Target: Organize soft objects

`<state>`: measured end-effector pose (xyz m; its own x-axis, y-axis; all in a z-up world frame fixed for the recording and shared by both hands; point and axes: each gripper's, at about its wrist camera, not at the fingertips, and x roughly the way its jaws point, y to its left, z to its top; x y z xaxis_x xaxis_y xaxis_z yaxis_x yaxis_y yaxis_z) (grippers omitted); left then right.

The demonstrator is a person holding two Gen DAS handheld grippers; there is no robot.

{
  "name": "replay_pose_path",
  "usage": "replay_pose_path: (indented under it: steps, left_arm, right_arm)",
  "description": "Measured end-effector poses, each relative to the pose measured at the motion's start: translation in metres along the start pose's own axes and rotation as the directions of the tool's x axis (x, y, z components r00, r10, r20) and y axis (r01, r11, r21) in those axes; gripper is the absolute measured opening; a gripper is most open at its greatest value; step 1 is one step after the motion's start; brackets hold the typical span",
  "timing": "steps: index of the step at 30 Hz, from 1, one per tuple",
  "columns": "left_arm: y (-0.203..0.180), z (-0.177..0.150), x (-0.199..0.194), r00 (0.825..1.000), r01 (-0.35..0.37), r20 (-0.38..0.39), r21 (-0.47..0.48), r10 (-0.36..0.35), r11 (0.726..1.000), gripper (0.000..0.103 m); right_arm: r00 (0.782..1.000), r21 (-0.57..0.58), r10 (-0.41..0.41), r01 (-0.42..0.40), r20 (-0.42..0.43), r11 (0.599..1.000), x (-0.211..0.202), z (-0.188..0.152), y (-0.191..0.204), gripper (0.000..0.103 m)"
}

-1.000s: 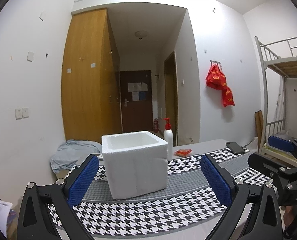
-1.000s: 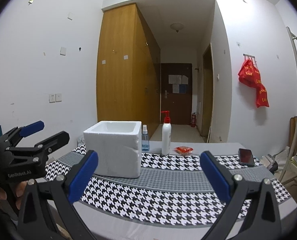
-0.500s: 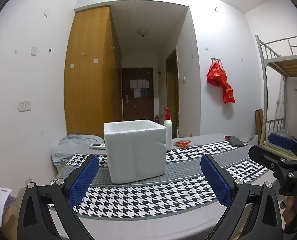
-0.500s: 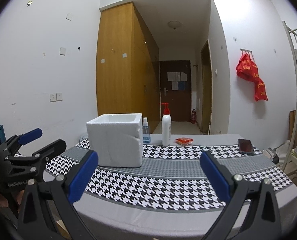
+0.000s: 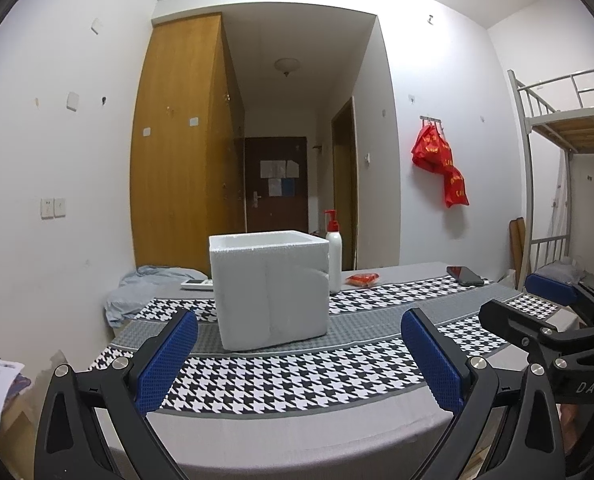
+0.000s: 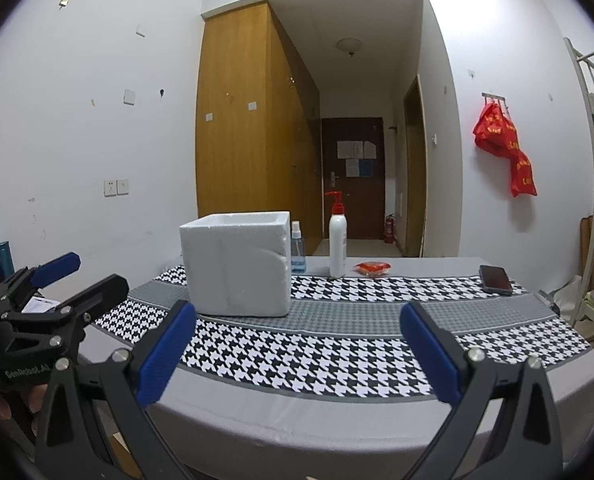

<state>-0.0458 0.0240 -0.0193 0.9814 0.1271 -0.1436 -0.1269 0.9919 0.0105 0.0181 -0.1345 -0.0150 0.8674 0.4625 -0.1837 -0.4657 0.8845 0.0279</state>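
**Both grippers drawn back toward near table edge**

Since a second ago both views sit lower and farther back. Left gripper (image 5: 299,356) and right gripper (image 6: 297,350): fingers wide, empty, over the table's near edge (image 6: 337,412). One foam box (image 6: 237,266) upright, mouth up, left of centre; open cloth (image 6: 337,352) before it. One pump bottle (image 6: 337,240), one spray bottle (image 6: 297,254), one red packet (image 6: 372,268), one phone (image 6: 495,279).
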Motion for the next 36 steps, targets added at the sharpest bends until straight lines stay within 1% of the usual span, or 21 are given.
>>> replay_pose_path:
  steps: [8,18,23,30,36]
  left_arm:
    - [0.0,-0.001,-0.008,1.0,-0.004,0.0,-0.003,0.004,1.0,0.102]
    - [-0.001,0.002,-0.018,1.0,-0.004,0.028,-0.009,0.005,1.0,0.102]
    - [-0.003,-0.003,-0.011,1.0,-0.005,0.013,-0.006,0.006,1.0,0.102]
    - [-0.006,-0.006,-0.004,1.0,0.002,-0.009,0.009,-0.002,1.0,0.102]
    - [-0.006,-0.004,-0.006,1.0,-0.002,-0.001,0.004,0.002,1.0,0.102]
  right_arm:
    - [1.0,-0.001,-0.008,0.008,0.007,1.0,-0.011,-0.003,0.003,0.103]
    - [0.999,-0.004,-0.015,0.015,0.039,1.0,-0.026,-0.001,0.005,0.103]
    - [0.999,-0.007,-0.015,0.016,0.042,1.0,-0.023,-0.004,0.004,0.103]
    - [1.0,-0.002,-0.024,0.024,0.017,1.0,-0.013,-0.009,0.002,0.103]
    - [1.0,-0.002,-0.022,0.022,0.013,1.0,-0.014,-0.008,0.002,0.103]
